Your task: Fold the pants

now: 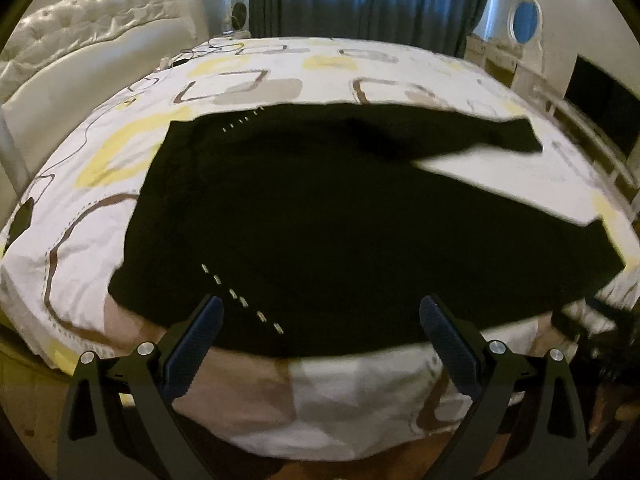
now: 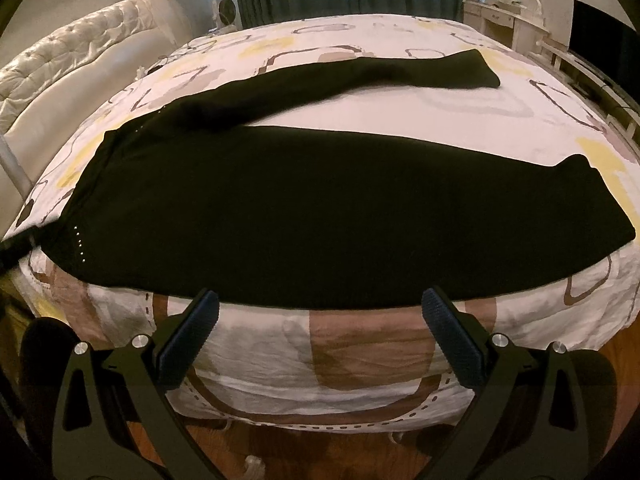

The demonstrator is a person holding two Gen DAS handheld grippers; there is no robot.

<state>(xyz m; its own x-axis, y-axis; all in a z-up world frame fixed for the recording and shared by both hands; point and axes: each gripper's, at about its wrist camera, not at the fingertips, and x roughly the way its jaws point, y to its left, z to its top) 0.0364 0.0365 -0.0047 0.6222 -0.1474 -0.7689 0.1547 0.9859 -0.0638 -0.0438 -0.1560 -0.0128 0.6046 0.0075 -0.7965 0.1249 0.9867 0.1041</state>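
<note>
Blue-padded and spread wide, the left gripper [image 1: 320,320] hovers over the near waist edge of the black pants [image 1: 280,220], holding nothing. The right gripper [image 2: 320,312], equally wide and empty, waits just short of the near leg. The pants lie flat on the patterned bedspread [image 2: 360,360], legs splayed apart. Recommended: pinch waist and hem of the near leg together, lift evenly, and lay it over the far leg [image 2: 360,74].

Black pants [image 2: 280,200]; white bedspread [image 2: 400,120], yellow-brown squares.
</note>
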